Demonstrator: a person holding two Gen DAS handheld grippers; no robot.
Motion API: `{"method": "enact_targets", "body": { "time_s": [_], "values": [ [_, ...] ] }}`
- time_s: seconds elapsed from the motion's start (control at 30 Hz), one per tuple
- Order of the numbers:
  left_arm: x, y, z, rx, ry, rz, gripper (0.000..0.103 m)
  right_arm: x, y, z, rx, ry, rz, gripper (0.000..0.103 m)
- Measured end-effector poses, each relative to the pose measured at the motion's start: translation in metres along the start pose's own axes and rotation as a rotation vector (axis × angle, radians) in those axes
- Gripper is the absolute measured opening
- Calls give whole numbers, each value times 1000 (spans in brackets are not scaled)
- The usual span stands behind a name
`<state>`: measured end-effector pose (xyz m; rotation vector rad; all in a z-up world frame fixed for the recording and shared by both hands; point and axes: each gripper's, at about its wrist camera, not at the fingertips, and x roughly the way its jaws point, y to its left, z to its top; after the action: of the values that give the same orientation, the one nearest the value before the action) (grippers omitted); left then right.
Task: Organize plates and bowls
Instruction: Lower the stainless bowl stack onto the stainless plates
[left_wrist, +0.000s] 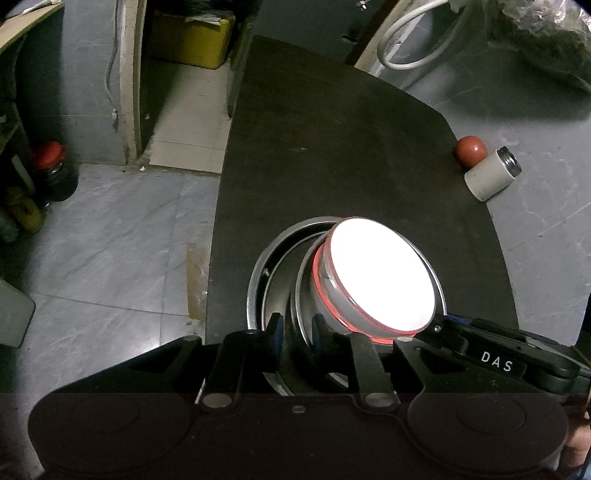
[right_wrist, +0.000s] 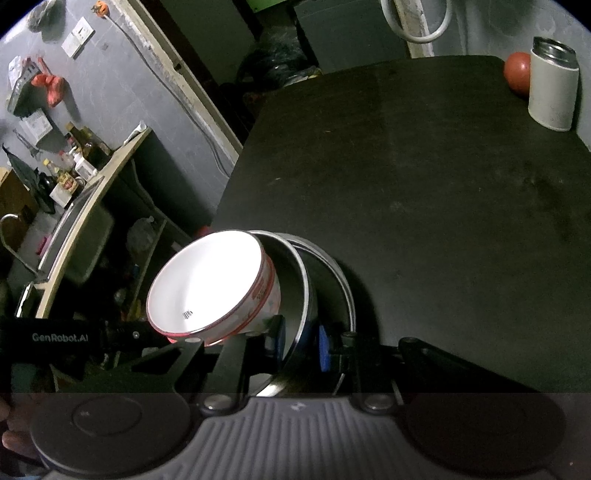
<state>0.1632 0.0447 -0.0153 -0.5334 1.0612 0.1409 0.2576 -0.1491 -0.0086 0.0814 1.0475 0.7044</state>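
A white bowl with a red rim (left_wrist: 380, 275) (right_wrist: 207, 280) lies tilted inside a steel bowl (left_wrist: 301, 291) (right_wrist: 304, 291). That steel bowl sits in a wider steel plate (left_wrist: 253, 288) (right_wrist: 347, 295) on the black table (left_wrist: 351, 155) (right_wrist: 424, 184). My left gripper (left_wrist: 297, 328) is shut on the steel bowl's near rim, one blue-padded finger on each side. My right gripper (right_wrist: 300, 338) pinches the same bowl's rim from the other side. Each gripper also shows in the other's view: the right one (left_wrist: 437, 326) and the left one (right_wrist: 181, 341), both tips beside the white bowl.
A red ball (left_wrist: 470, 148) (right_wrist: 517, 72) and a white tin with a metal top (left_wrist: 491, 173) (right_wrist: 553, 88) stand at the table's far right. The table's left edge drops to a grey tiled floor (left_wrist: 110, 240). A counter with bottles (right_wrist: 74, 166) stands to the left.
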Motion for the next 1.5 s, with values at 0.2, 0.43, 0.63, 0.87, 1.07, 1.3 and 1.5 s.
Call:
{"method": "enact_targets", "body": {
  "time_s": [0.2,0.43,0.63,0.87,1.07,1.3,1.5],
  "values": [
    [-1,-2,0,1,-3,10,18,-2,2,-1,-26,1,-17,21],
    [-1,-5,0,7,-6,36,26,-5,8,-3,-72,-2,-52,22],
    [-2,-6,0,15,-15,66,31,-10,11,-6,-103,-2,-71,24],
    [-3,-9,-2,16,-22,84,33,-17,12,-7,-117,-13,-85,26],
    [-5,-9,-3,13,-37,104,36,-21,10,-8,-117,-26,-86,30],
    [-9,-11,-6,14,-53,133,37,-23,9,-7,-131,-20,-74,32],
    [-16,-14,-8,26,-96,167,50,-29,8,-7,-138,-38,-71,39]
  ]
}}
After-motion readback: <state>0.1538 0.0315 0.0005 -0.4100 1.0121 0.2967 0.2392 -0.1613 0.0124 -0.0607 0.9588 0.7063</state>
